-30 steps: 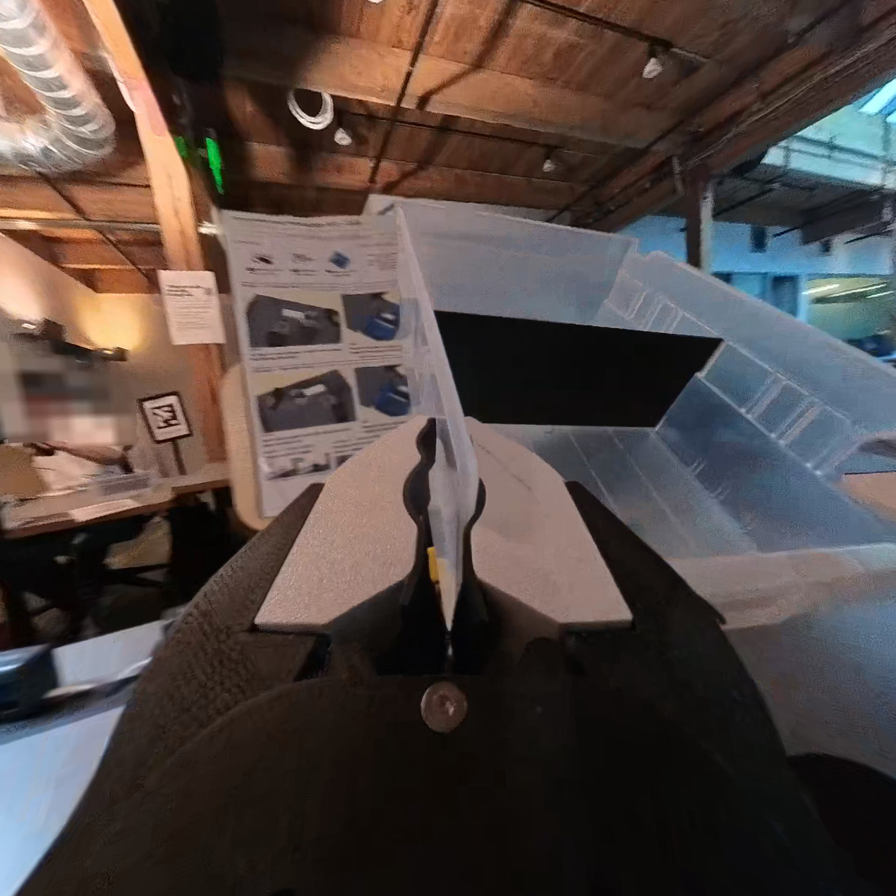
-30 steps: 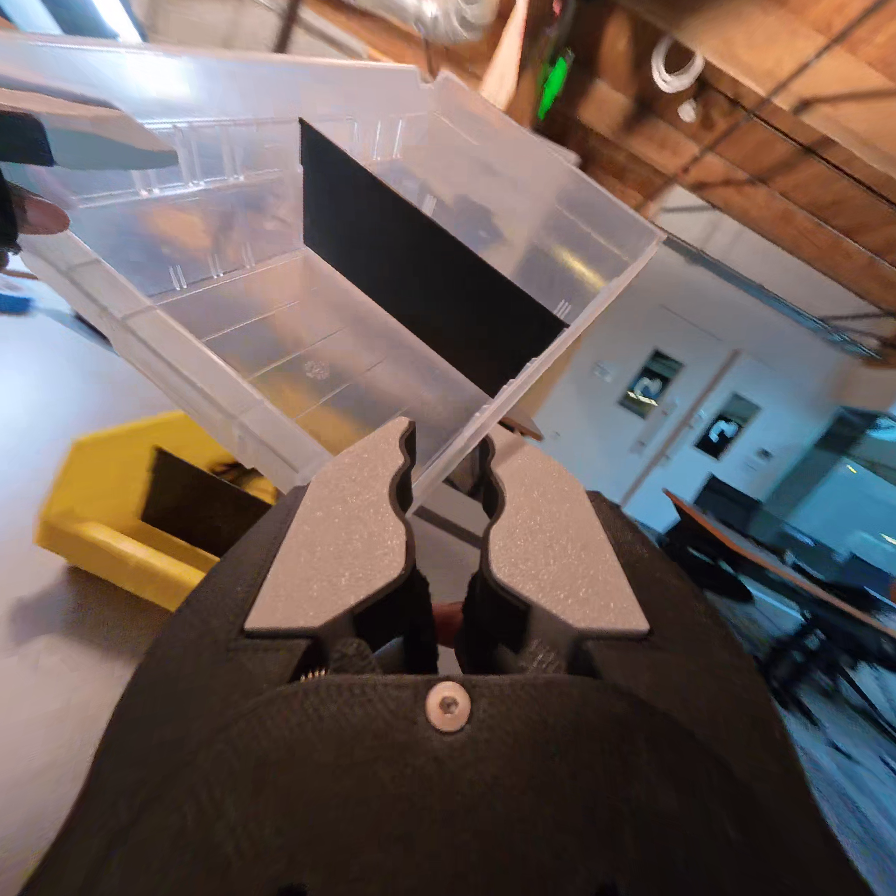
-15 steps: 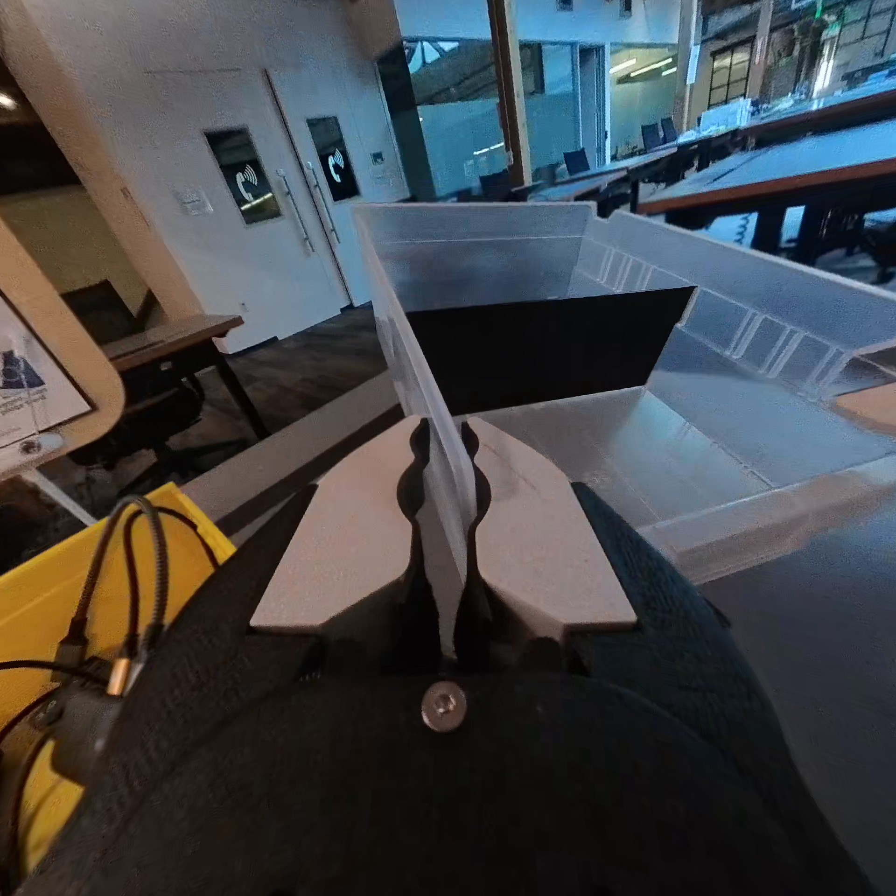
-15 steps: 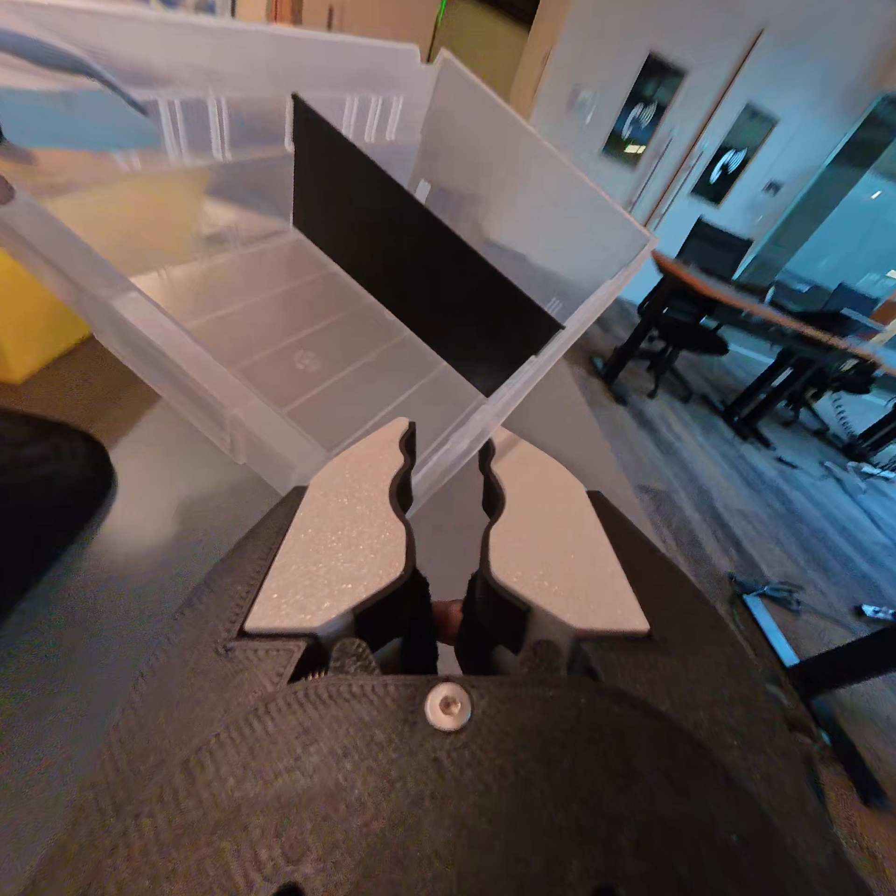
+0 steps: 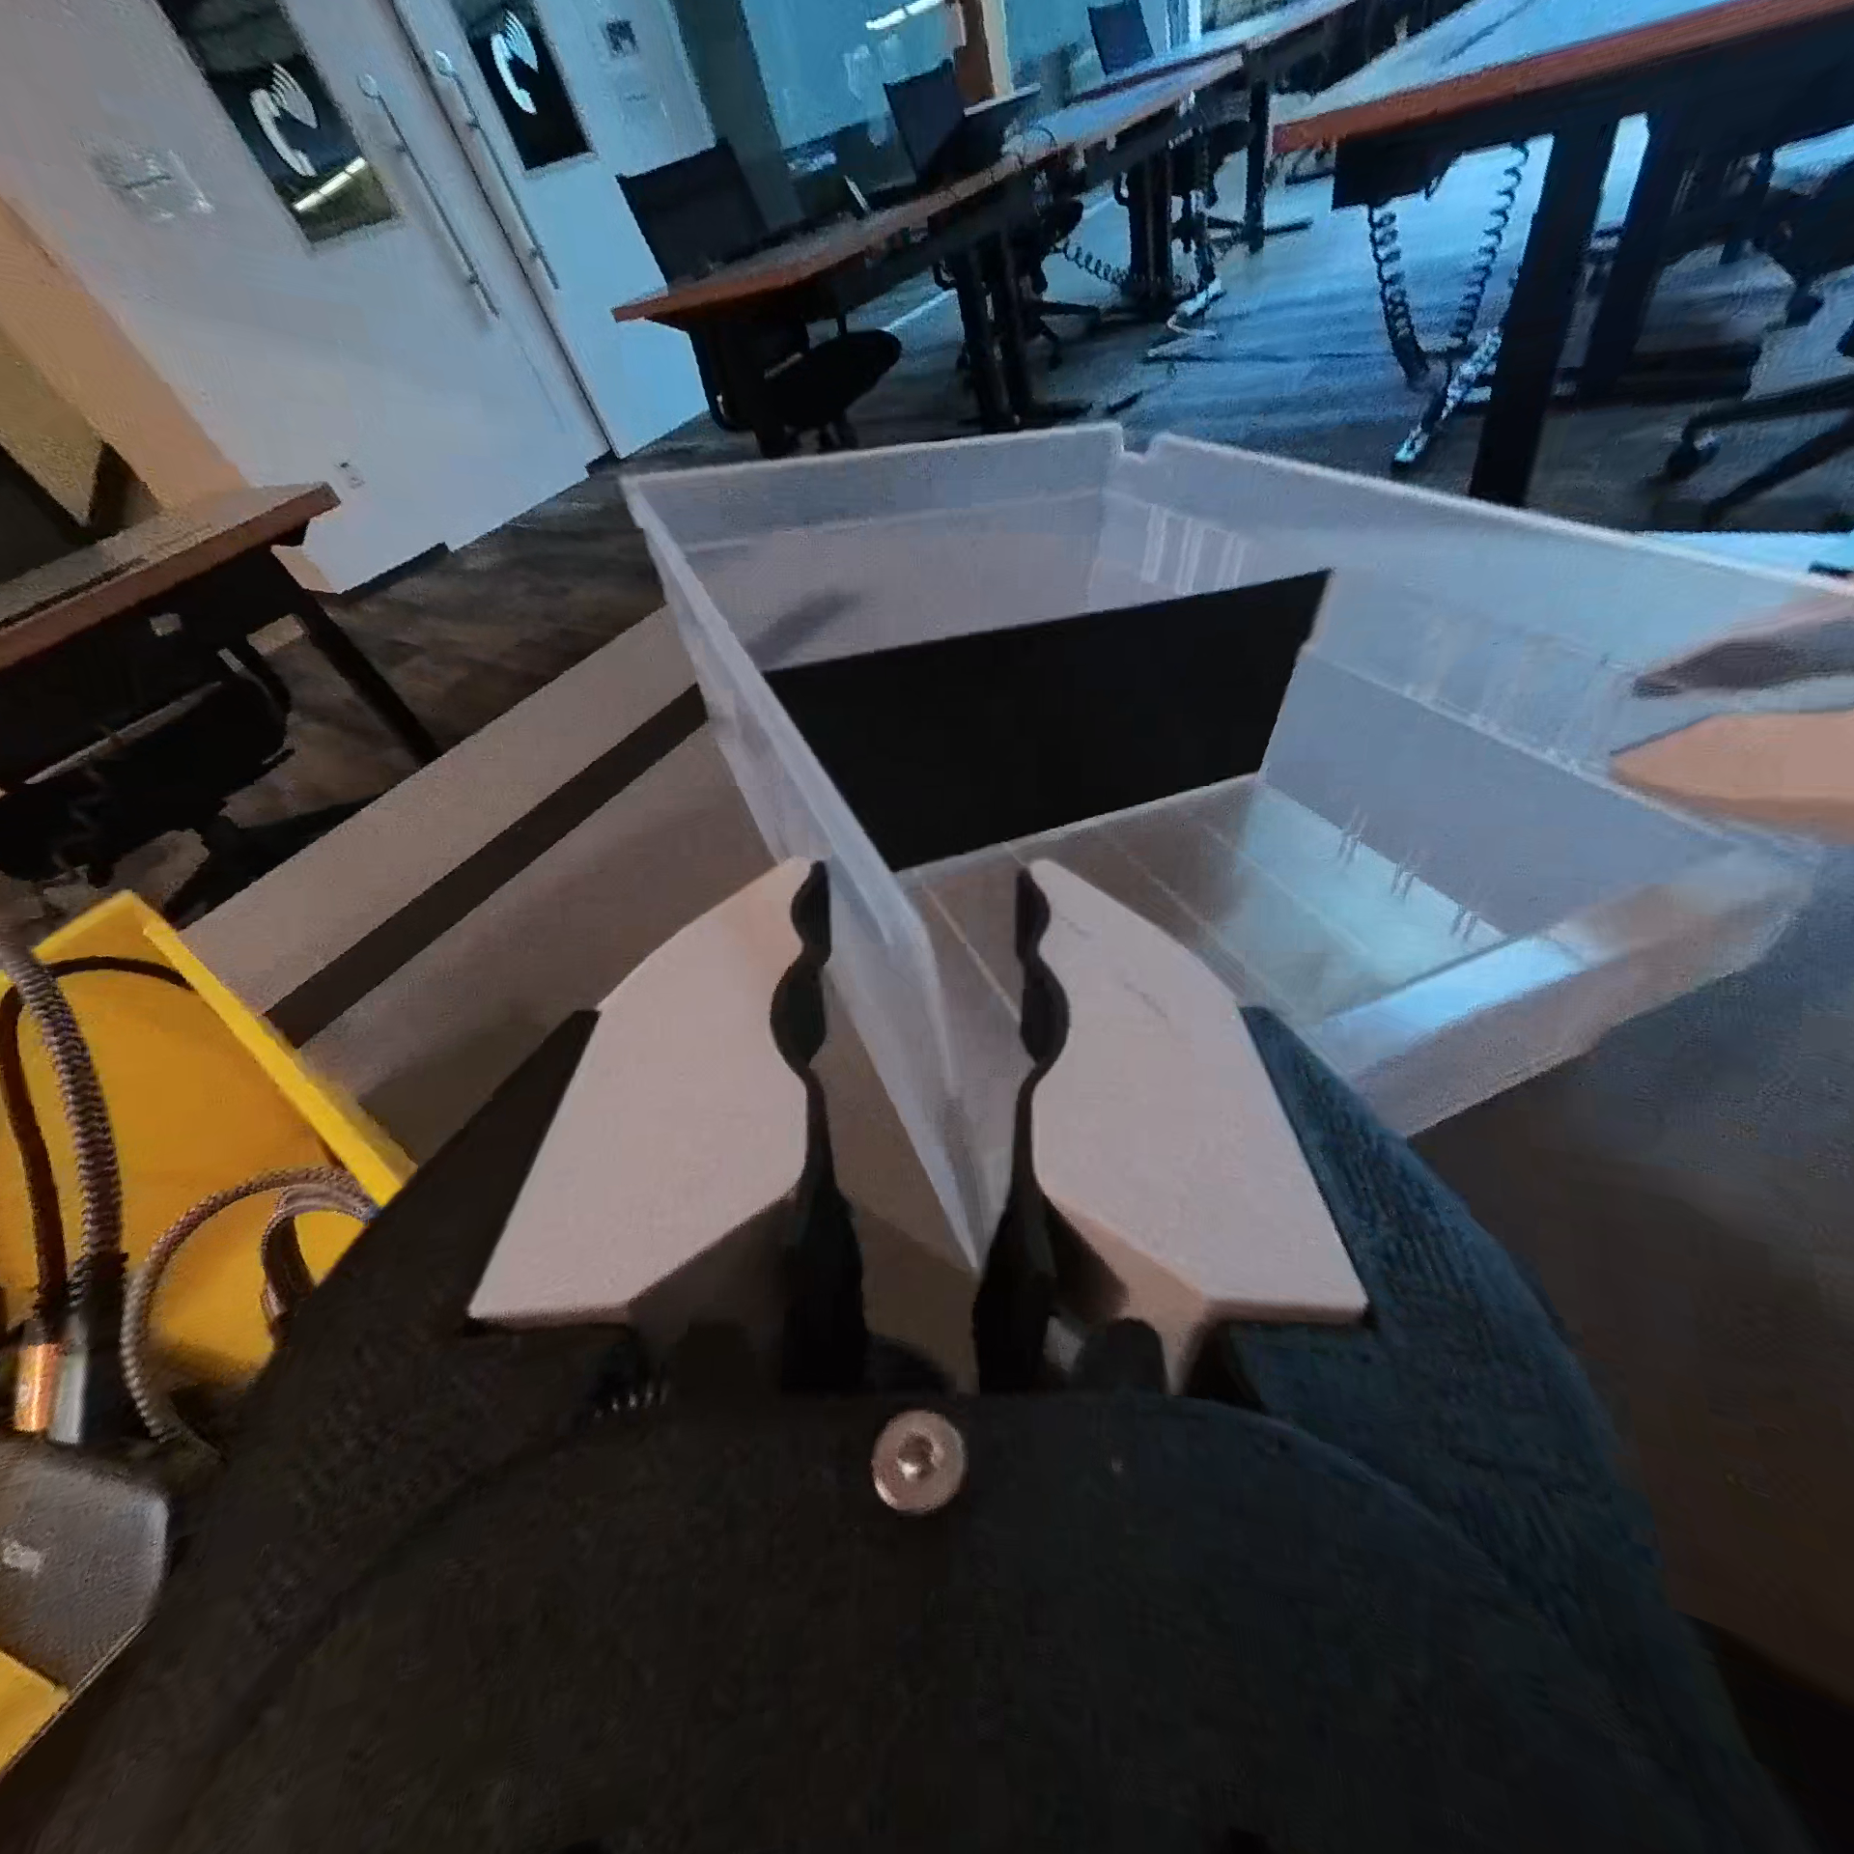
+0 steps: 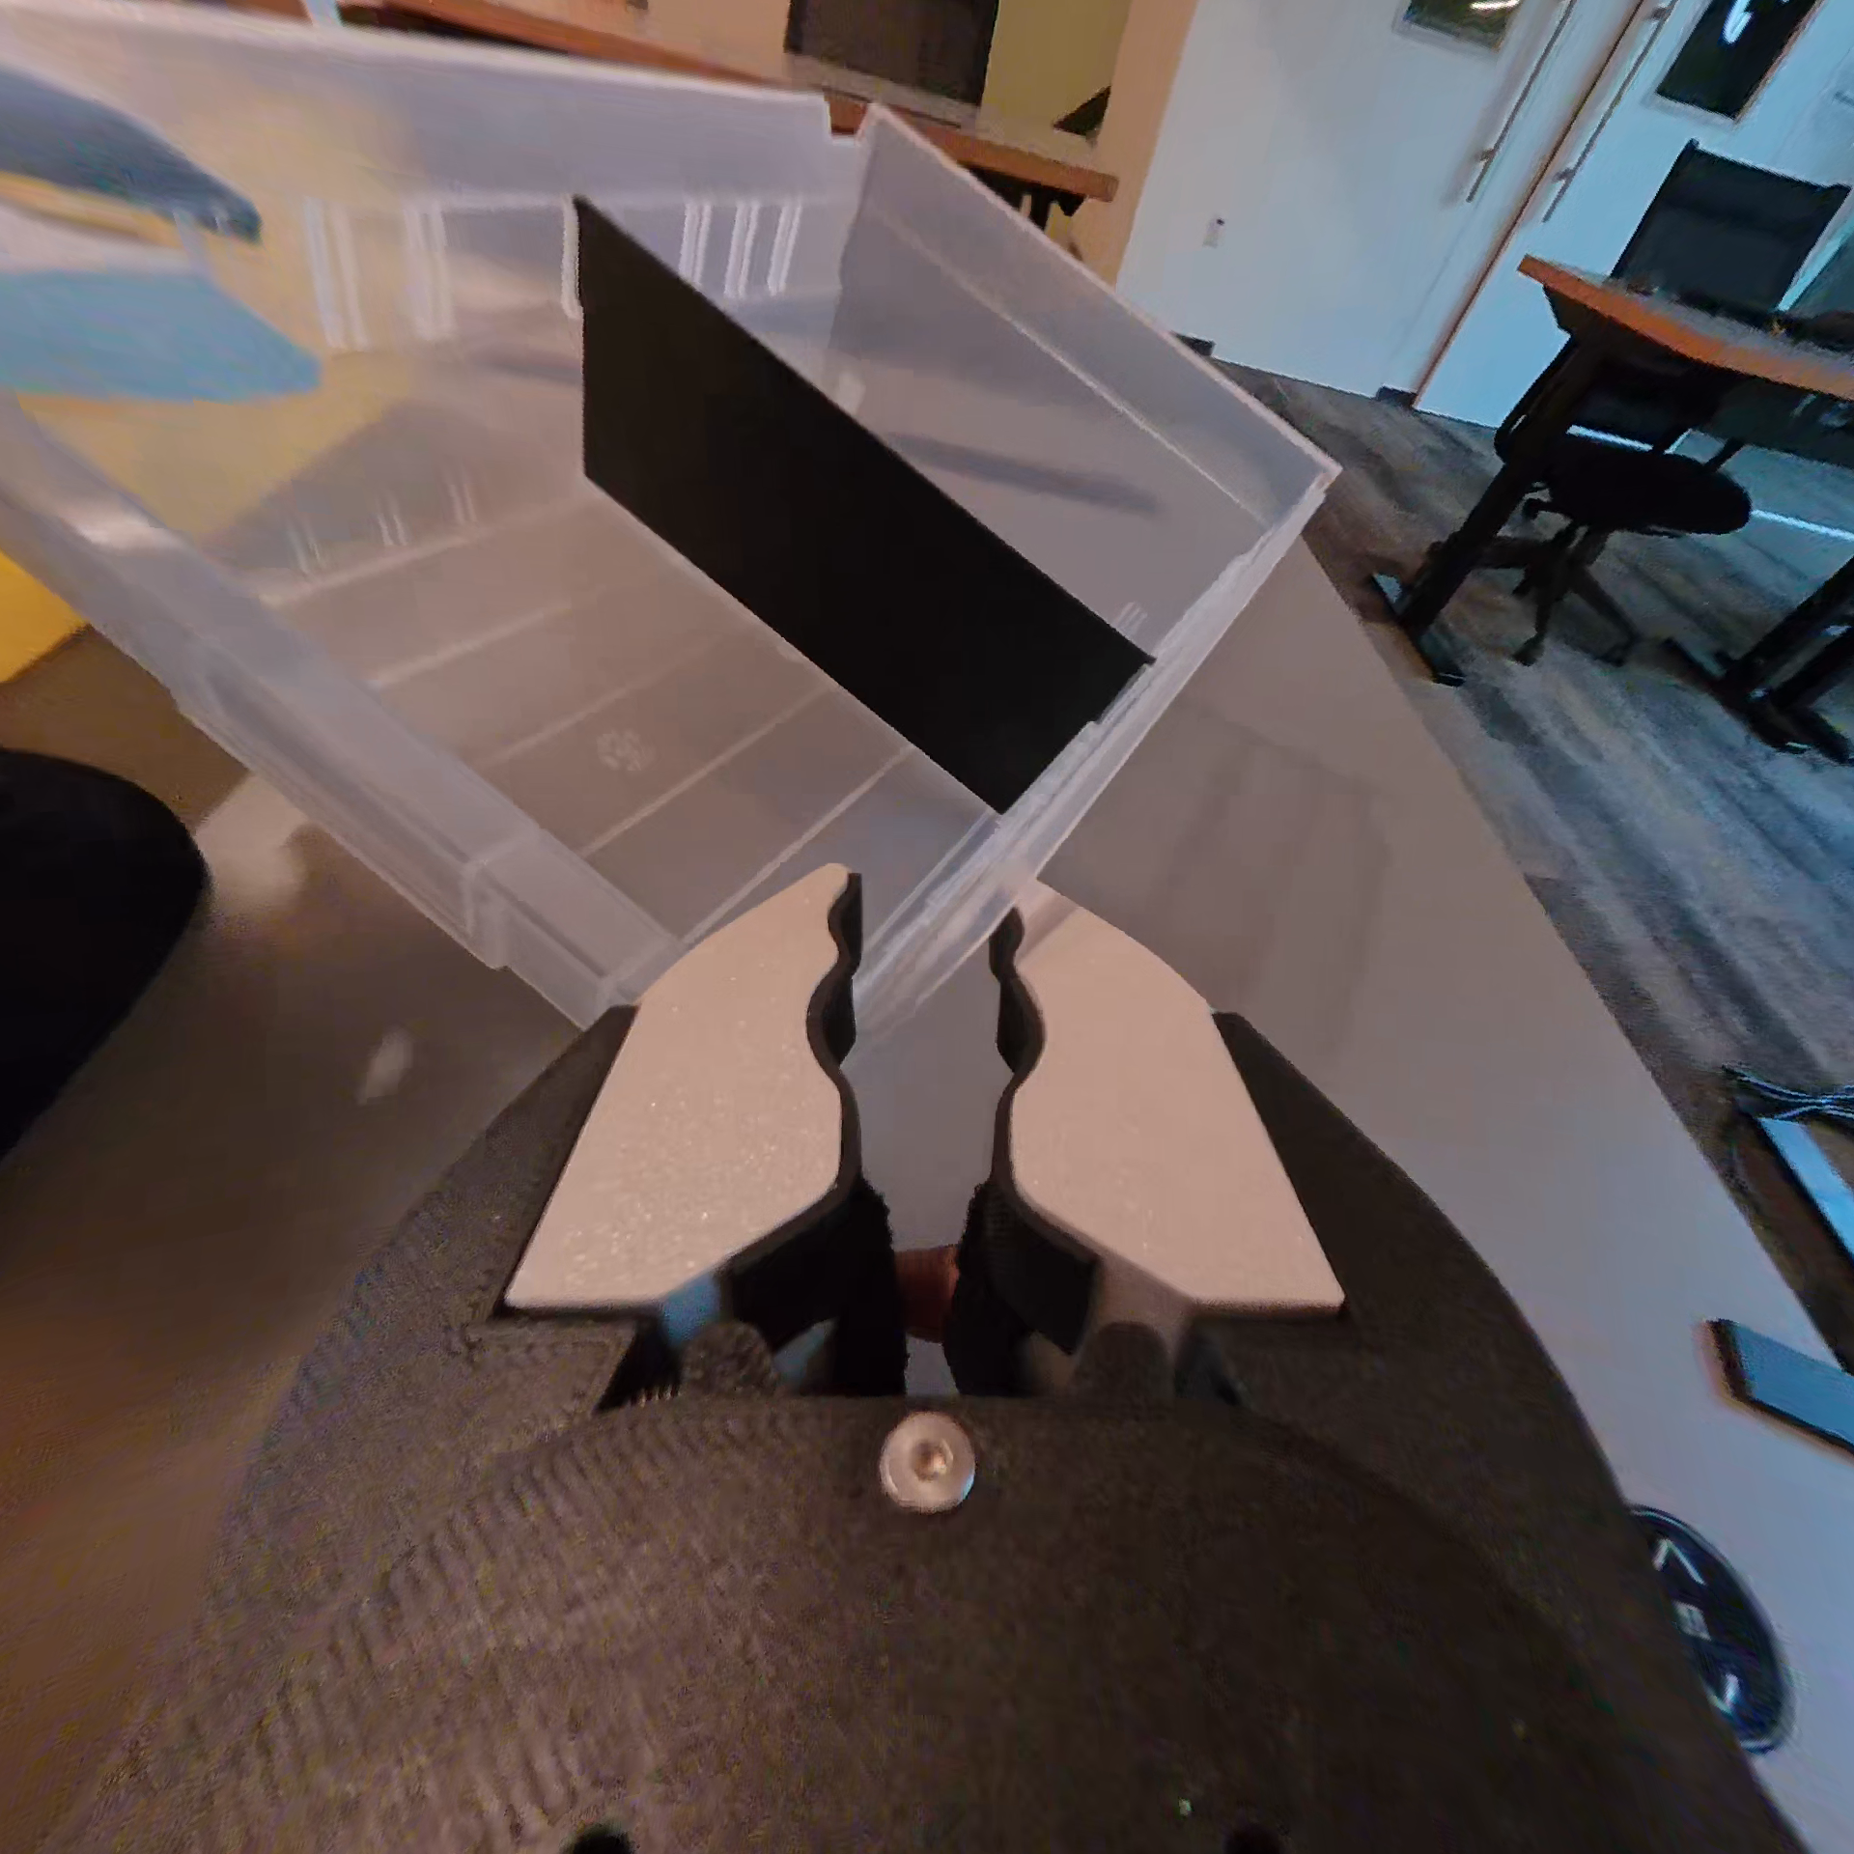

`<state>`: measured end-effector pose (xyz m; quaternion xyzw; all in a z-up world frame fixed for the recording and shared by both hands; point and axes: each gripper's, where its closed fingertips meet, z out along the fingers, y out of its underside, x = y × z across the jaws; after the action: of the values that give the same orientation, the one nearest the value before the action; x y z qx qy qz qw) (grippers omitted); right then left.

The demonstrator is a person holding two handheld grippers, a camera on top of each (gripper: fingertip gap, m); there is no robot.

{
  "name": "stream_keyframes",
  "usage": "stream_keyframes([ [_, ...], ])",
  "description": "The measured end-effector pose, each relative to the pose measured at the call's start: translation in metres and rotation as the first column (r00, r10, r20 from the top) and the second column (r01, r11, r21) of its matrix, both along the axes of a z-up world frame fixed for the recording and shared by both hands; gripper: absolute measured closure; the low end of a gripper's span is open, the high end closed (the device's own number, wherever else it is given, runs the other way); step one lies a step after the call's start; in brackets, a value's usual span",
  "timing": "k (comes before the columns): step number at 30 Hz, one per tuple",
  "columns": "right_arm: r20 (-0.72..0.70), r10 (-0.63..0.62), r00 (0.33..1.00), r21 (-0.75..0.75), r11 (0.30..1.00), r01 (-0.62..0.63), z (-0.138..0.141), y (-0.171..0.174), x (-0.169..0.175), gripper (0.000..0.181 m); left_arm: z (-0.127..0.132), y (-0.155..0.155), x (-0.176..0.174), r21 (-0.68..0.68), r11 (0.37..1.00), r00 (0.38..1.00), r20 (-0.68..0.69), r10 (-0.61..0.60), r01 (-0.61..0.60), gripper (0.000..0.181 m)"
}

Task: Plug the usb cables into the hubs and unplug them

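Note:
A clear plastic bin (image 5: 1405, 903) with a black divider (image 5: 1033, 722) rests on the grey table. My left gripper (image 5: 923, 903) is open, its fingers on either side of the bin's left wall with a gap. My right gripper (image 6: 928, 933) is shut on the bin's (image 6: 602, 702) right wall near its front corner; the divider (image 6: 853, 542) shows inside. Each gripper shows blurred in the other's view, the right one (image 5: 1746, 712) and the left one (image 6: 130, 271). Braided usb cables (image 5: 80, 1053) and a grey hub (image 5: 60, 1565) lie in a yellow bin (image 5: 201, 1104) at the left.
The grey table (image 6: 1304, 903) has its edge close on the right, with a black flat piece (image 6: 1776, 1374) and a round black object (image 6: 1726, 1645) near it. Office desks and chairs (image 5: 803, 371) stand on the floor beyond.
The clear bin came down from a raised tilt to the table next to the yellow bin. My left gripper has opened off its wall. The right gripper's gap is unchanged.

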<state>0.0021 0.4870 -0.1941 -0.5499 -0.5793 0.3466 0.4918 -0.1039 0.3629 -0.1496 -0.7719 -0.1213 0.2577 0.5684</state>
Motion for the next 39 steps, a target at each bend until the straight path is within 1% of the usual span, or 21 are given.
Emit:
stream_keyframes([
  [2,-0.006,0.005,1.0,-0.016,1.0,-0.005,0.001,0.0,0.0,0.157,-0.004,0.001,0.008,-0.063,0.997,0.999,0.008,-0.049,0.049,0.129],
  [4,-0.028,0.018,0.999,-0.004,1.0,-0.018,0.006,-0.002,0.0,0.157,0.01,-0.006,0.012,-0.048,0.996,0.996,-0.036,-0.078,0.076,0.121],
  [6,-0.118,0.037,0.992,0.024,0.999,-0.034,0.023,-0.007,-0.001,0.154,0.032,-0.021,0.018,-0.024,0.994,0.988,-0.108,-0.112,0.11,0.121],
  [8,-0.175,0.05,0.983,0.074,0.997,-0.037,0.04,-0.012,0.0,0.143,0.042,-0.043,0.023,-0.064,0.988,0.98,-0.128,-0.149,0.142,0.118],
  [9,-0.183,0.086,0.979,0.133,0.989,-0.062,0.048,-0.019,0.0,0.136,0.04,-0.057,0.025,-0.116,0.981,0.977,-0.127,-0.172,0.158,0.118],
  [10,-0.181,0.14,0.974,0.216,0.971,-0.1,0.056,-0.031,0.0,0.13,0.033,-0.073,0.026,-0.185,0.969,0.975,-0.117,-0.19,0.166,0.118],
  [11,-0.16,0.194,0.968,0.307,0.942,-0.138,0.063,-0.043,-0.001,0.124,0.021,-0.09,0.026,-0.257,0.951,0.974,-0.096,-0.204,0.174,0.118],
  [13,-0.058,0.292,0.955,0.44,0.866,-0.238,0.066,-0.071,-0.006,0.12,-0.015,-0.123,0.026,-0.39,0.899,0.976,-0.006,-0.217,0.197,0.118],
  [15,0.098,0.397,0.912,0.477,0.786,-0.394,0.051,-0.103,-0.013,0.119,-0.056,-0.152,0.019,-0.527,0.828,0.98,0.068,-0.185,0.192,0.119],
  [16,0.197,0.43,0.881,0.464,0.751,-0.47,0.036,-0.115,-0.016,0.12,-0.073,-0.165,0.012,-0.598,0.784,0.985,0.062,-0.164,0.168,0.12],
  [17,0.31,0.433,0.847,0.449,0.718,-0.531,0.018,-0.121,-0.018,0.126,-0.087,-0.177,0.004,-0.66,0.738,0.987,0.037,-0.155,0.141,0.122],
  [18,0.418,0.397,0.817,0.455,0.687,-0.567,0.0,-0.12,-0.019,0.13,-0.095,-0.186,-0.006,-0.698,0.709,0.99,0.001,-0.143,0.104,0.129],
  [19,0.509,0.328,0.796,0.483,0.656,-0.58,-0.016,-0.114,-0.019,0.132,-0.094,-0.191,-0.012,-0.708,0.703,0.99,-0.041,-0.133,0.065,0.135],
  [21,0.646,0.17,0.744,0.528,0.604,-0.597,-0.041,-0.095,-0.016,0.13,-0.095,-0.206,-0.018,-0.752,0.657,0.991,-0.038,-0.129,0.057,0.147],
  [22,0.673,0.101,0.732,0.554,0.588,-0.59,-0.047,-0.086,-0.016,0.135,-0.095,-0.213,-0.019,-0.761,0.645,0.991,-0.019,-0.129,0.069,0.147],
  [23,0.678,0.055,0.733,0.581,0.571,-0.58,-0.048,-0.079,-0.018,0.14,-0.096,-0.221,-0.021,-0.765,0.639,0.992,0.001,-0.124,0.08,0.147],
  [24,0.671,0.031,0.741,0.603,0.559,-0.569,-0.048,-0.077,-0.02,0.148,-0.096,-0.228,-0.024,-0.765,0.639,0.993,0.008,-0.118,0.082,0.146],
  [28,0.655,0.018,0.756,0.631,0.537,-0.56,-0.048,-0.077,-0.026,0.15,-0.095,-0.262,-0.038,-0.743,0.669,0.998,-0.013,-0.068,0.036,0.144],
  [31,0.647,0.047,0.761,0.637,0.515,-0.574,-0.047,-0.081,-0.03,0.15,-0.094,-0.287,-0.044,-0.729,0.684,0.999,-0.038,-0.019,-0.015,0.143],
  [34,0.645,0.085,0.759,0.638,0.486,-0.597,-0.047,-0.089,-0.037,0.149,-0.093,-0.318,-0.049,-0.724,0.686,0.997,-0.067,0.041,-0.077,0.144],
  [39,0.653,0.157,0.741,0.631,0.427,-0.647,-0.048,-0.102,-0.054,0.149,-0.092,-0.384,-0.053,-0.72,0.677,0.987,-0.083,0.136,-0.153,0.144],
])
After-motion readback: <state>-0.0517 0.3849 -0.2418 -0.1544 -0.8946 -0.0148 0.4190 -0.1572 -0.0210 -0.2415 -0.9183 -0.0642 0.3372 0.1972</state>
